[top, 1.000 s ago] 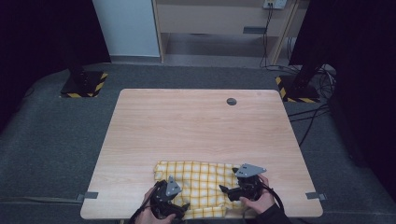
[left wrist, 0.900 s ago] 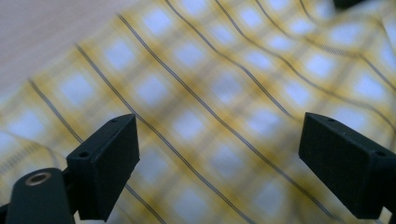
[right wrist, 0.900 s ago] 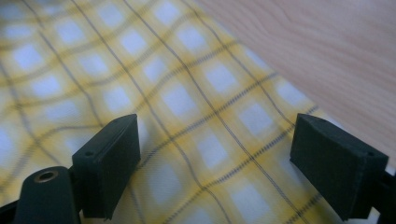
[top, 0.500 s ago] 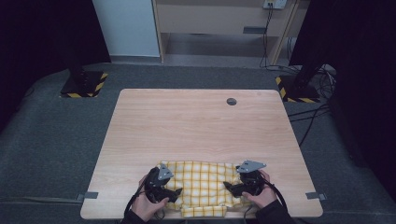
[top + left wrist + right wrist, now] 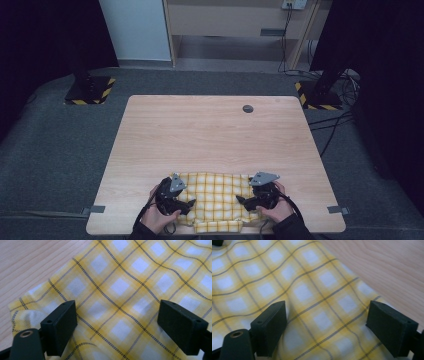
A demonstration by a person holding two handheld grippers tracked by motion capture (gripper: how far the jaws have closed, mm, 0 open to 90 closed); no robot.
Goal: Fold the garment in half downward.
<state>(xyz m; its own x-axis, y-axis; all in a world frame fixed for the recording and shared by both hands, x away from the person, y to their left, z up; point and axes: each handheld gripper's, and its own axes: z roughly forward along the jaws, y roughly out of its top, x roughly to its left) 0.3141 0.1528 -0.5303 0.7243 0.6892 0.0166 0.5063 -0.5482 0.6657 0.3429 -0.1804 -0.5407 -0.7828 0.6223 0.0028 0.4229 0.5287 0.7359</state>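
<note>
At the bottom centre of the high view, our yellow checked cloth [image 5: 216,199] lies flat on the surface [image 5: 210,140], close to its lower edge, with the left gripper [image 5: 186,206] over its left end and the right gripper [image 5: 242,202] over its right. Both sets of fingers [image 5: 60,326] stand spread above the fabric, pinching nothing. If we close without dipping lower we may catch only air or one thin layer, and uneven bites would drag the cloth crooked or off the edge.

Dim, dark-edged high view; gripper views bright, soft.
</note>
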